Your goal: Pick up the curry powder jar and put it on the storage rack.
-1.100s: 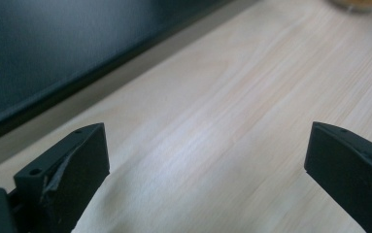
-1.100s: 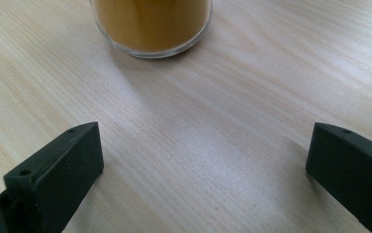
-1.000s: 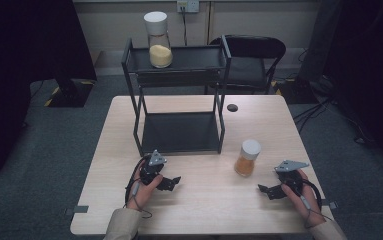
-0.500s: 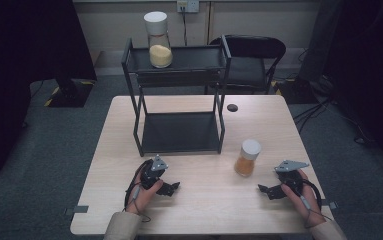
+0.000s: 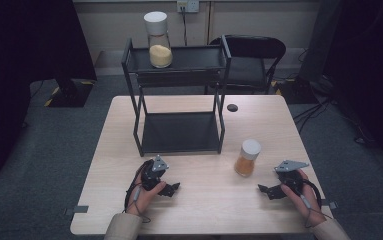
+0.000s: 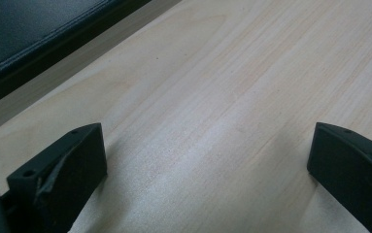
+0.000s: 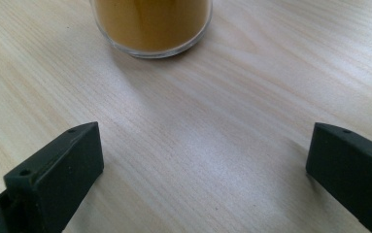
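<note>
Light wood table [image 5: 199,210], black two-tier rack [image 5: 179,132] set on its far half, small black disc [image 5: 232,107] seen on the tabletop right of the rack, black chair [image 5: 251,62] placed behind, wall socket [image 5: 188,6] with cable plugged in, grey carpet floor [image 5: 54,150]

A small clear jar [image 5: 247,158] with a white lid, nearly full of orange powder, stands upright on the light wooden table [image 5: 199,210], toward four o'clock from the table's middle, just beyond the black rack's [image 5: 179,132] front right leg. A taller white-lidded jar [image 5: 158,41], about a third full of pale yellow grains, stands upright on the rack's top shelf, toward eleven o'clock
</note>
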Motion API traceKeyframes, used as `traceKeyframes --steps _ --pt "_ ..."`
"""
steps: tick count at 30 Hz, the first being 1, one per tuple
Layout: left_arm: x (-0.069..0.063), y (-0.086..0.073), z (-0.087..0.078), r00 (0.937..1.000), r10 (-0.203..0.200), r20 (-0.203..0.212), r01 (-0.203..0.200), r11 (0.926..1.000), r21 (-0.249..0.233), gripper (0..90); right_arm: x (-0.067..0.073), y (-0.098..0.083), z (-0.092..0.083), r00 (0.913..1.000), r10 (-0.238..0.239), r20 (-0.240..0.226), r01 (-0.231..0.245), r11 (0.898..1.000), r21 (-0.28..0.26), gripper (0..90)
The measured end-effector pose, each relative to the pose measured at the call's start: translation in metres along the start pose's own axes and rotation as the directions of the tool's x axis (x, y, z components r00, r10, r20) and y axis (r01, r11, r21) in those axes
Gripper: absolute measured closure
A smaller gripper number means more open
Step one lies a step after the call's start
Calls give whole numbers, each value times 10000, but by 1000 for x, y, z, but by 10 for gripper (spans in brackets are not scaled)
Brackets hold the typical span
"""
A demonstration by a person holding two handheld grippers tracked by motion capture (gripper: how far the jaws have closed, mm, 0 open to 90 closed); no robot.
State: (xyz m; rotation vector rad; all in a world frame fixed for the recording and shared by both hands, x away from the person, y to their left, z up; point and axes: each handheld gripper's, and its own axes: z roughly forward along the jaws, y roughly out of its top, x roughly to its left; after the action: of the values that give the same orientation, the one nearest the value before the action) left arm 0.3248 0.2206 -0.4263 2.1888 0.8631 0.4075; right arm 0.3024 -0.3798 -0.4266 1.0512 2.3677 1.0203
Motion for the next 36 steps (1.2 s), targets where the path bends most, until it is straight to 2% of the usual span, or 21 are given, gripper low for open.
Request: traceKeyframes --steps 10,13,15,19,21,36 --pt "0 0 0 10000 -3 2 3 10000 -1 0 -1 0 0 10000 1 -60 -1 10000 -25 0" --pt "0 0 0 10000 -3 1 3 10000 -2 0 -3 3 0 9999 -73 -127 74 9999 86 14" --pt "0 0 0 10000 -4 1 4 10000 -3 0 -3 7 -1 9993 -371 -8 371 9993 96 23" --pt "0 0 0 10000 -4 1 4 10000 -1 0 -9 13 -4 9992 -270 -289 267 9996 -116 19" --pt "0 0 0 10000 -3 2 3 10000 -1 0 -8 17 -4 9991 -352 -243 350 9993 -104 18" --pt "0 0 0 10000 -3 0 3 10000 -2 0 -9 41 3 9964 -404 -749 349 9968 -724 18"
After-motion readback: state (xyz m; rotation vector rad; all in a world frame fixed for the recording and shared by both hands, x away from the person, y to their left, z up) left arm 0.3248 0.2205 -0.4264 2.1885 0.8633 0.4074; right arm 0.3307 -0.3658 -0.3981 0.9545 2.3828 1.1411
